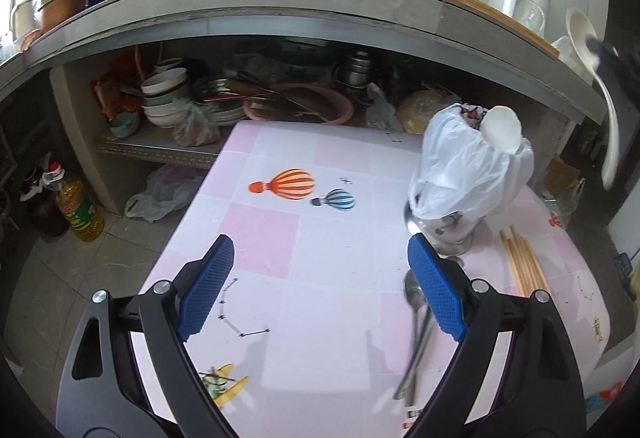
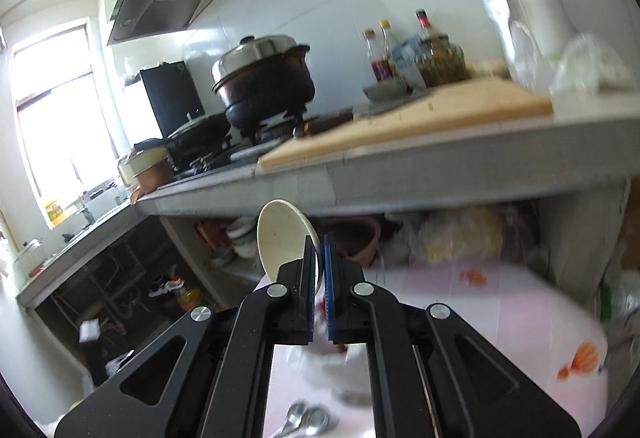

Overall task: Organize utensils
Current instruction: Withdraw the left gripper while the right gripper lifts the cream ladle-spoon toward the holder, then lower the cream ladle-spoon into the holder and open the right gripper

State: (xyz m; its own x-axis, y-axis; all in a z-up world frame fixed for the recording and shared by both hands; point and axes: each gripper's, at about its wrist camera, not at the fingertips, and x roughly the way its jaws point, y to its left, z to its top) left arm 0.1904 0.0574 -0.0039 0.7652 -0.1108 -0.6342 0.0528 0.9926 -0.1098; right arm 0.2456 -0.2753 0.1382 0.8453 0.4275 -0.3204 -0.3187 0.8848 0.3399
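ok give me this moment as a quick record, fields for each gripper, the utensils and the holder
left gripper: open, empty, above the pink table
right gripper: shut on white ladle, raised in the air
metal spoons: lying on table
wooden chopsticks: lying on table, right of holder
metal utensil holder: upright, white plastic bag over its top

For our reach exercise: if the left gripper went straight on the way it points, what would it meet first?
Probably the bare pink tablecloth near the balloon prints; the left gripper has open, empty jaws. The bag-lined holder sits off to the right. Depth is uncertain.
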